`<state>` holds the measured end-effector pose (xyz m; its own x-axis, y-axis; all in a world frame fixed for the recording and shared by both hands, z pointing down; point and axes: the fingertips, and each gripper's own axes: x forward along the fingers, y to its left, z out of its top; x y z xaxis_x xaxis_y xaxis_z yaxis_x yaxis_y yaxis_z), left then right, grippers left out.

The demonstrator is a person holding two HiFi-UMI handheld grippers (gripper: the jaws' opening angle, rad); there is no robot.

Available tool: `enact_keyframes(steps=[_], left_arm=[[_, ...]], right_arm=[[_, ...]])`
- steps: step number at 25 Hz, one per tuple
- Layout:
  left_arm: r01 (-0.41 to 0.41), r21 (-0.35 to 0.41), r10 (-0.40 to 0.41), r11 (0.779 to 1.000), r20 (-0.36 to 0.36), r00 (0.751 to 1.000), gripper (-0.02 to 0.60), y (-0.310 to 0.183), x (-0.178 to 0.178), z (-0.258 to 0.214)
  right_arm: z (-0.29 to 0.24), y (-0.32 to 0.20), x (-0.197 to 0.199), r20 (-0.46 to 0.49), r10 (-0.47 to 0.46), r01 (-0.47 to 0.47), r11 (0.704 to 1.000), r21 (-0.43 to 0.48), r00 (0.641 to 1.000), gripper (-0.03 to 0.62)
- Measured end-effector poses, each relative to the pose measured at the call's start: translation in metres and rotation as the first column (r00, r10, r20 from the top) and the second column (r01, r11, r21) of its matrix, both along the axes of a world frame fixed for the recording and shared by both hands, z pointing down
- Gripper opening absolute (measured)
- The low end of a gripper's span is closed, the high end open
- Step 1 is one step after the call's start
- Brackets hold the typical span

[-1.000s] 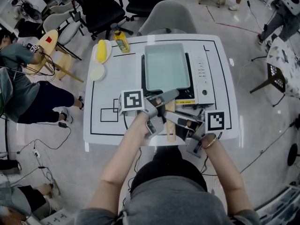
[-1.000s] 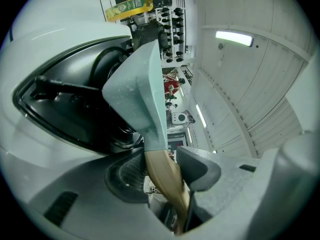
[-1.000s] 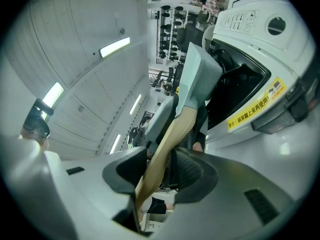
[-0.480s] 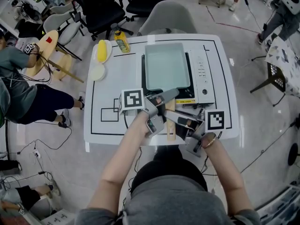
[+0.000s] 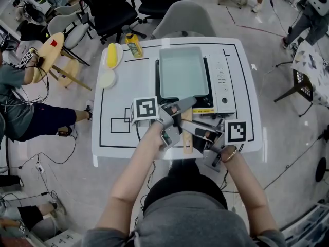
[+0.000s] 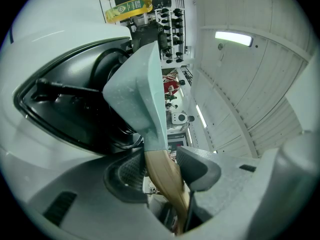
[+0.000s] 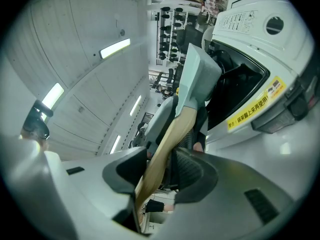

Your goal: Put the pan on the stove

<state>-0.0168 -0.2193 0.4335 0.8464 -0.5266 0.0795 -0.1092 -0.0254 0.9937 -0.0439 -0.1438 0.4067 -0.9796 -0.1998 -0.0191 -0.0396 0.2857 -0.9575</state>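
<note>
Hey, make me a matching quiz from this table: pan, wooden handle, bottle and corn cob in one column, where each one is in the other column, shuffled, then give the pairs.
Things:
1. pan
2. wooden handle
3. bottle
4. corn cob

Places:
A. on a small white plate near the table's far left corner
B. over the stove
C. clamped in the left hand-held gripper and the right hand-held gripper
D. standing just right of the plate, at the far edge

Pairs: 1-B, 2-C, 3-D, 4-A
</note>
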Motion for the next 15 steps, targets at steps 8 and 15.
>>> enact_keyframes(steps=[8, 15], left_arm=[[-0.004, 0.009, 0.004, 1.0, 0.002, 1.0, 0.173, -0.0004, 0.0004, -0.0011], [-0.007, 0.0, 0.007, 1.0, 0.001, 1.0, 0.173, 0.0004, -0.0002, -0.0003]], right_arm=[[-0.0004, 0.0001, 0.0001, 0.006, 0.0, 0.0, 1.0, -0.002, 1.0, 0.17], [-0.0013, 0.0004, 0.0002, 0.002, 0.003, -0.003, 1.0, 0.015, 1.0, 0.17]])
